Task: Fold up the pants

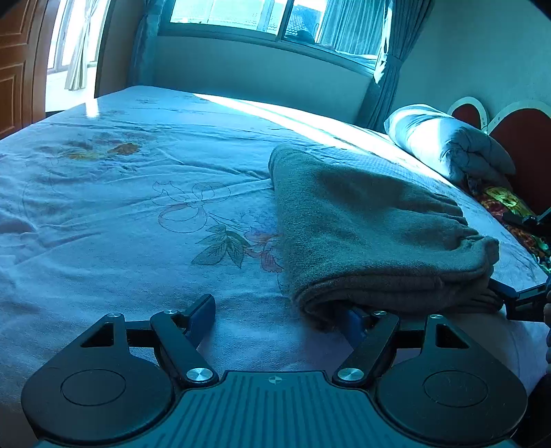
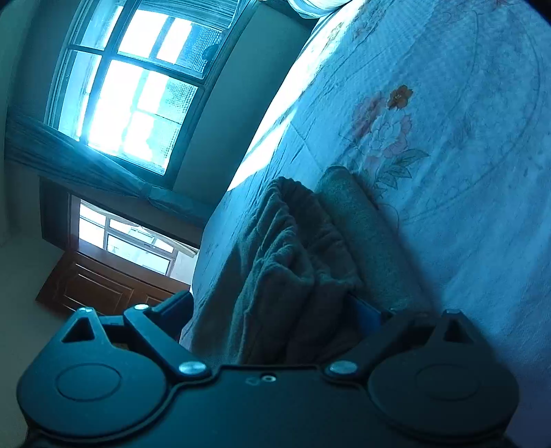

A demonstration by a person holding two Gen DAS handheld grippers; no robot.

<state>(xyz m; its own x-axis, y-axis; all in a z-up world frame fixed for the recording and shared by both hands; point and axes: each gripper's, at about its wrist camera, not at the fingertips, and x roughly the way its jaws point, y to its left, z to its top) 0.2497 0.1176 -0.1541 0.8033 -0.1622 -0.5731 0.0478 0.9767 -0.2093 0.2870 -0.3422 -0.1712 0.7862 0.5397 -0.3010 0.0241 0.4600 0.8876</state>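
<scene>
The grey-brown fleece pants (image 1: 372, 227) lie folded in a thick bundle on the bed (image 1: 144, 206), right of centre in the left wrist view. My left gripper (image 1: 279, 310) is open at the bundle's near left corner; its right finger is tucked under the fold edge, its left finger rests on bare sheet. In the right wrist view, which is rolled sideways, the pants (image 2: 286, 262) fill the gap of my right gripper (image 2: 275, 310). Its jaws stand wide apart with cloth between them, and the right finger is partly hidden under the fabric. The right gripper also shows in the left wrist view (image 1: 527, 296).
The bed has a pale floral sheet. A rolled quilt or pillow (image 1: 447, 141) and a red headboard (image 1: 523, 144) are at the far right, with colourful cloth (image 1: 506, 203) below them. Windows (image 1: 248, 17) with curtains lie beyond the bed. A wooden door (image 1: 17, 69) stands at the left.
</scene>
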